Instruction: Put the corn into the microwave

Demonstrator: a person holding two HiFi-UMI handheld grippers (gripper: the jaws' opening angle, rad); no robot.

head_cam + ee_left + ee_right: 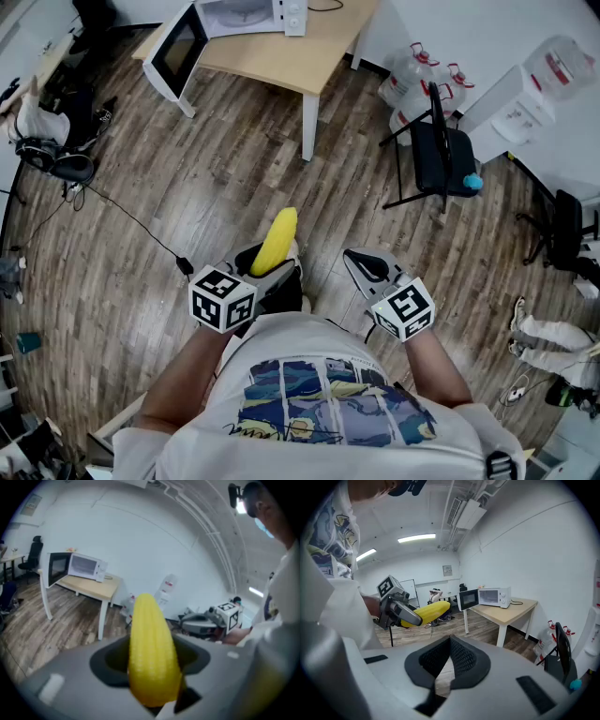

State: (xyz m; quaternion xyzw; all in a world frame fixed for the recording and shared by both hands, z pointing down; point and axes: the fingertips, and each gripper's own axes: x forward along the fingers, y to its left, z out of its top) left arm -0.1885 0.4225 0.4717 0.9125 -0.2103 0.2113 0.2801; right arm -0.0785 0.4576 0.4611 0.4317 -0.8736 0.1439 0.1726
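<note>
Head view, corn (pixel 275 242): a smooth yellow cob, tapered to a rounded tip. It sticks out of your left claw (pixel 270 268) above the wooden floor (pixel 187 206), tip toward the top of the frame.
Head view, microwave (pixel 246 16): white, on the pale wooden surface (pixel 281 58), well apart from the corn. Its door (pixel 175 49) hangs open.
Head view, your arms: both forearms reach out from your chest, and the claws sit side by side, near each other.
Head view, right claw (pixel 366 266): it carries nothing.
Left gripper view, corn (pixel 152 653): rows of kernels show. The cob runs up the middle of the frame, wide end low.
Left gripper view, left claw: your jaws are clamped on the cob's lower part, one on each side.
Right gripper view, right claw (pixel 449 660): your jaws are pressed together with nothing between them.
Right gripper view, left claw (pixel 398 612): seen side-on, it holds the corn (pixel 432 611) nearly level, tip toward the microwave (pixel 490 597).
</note>
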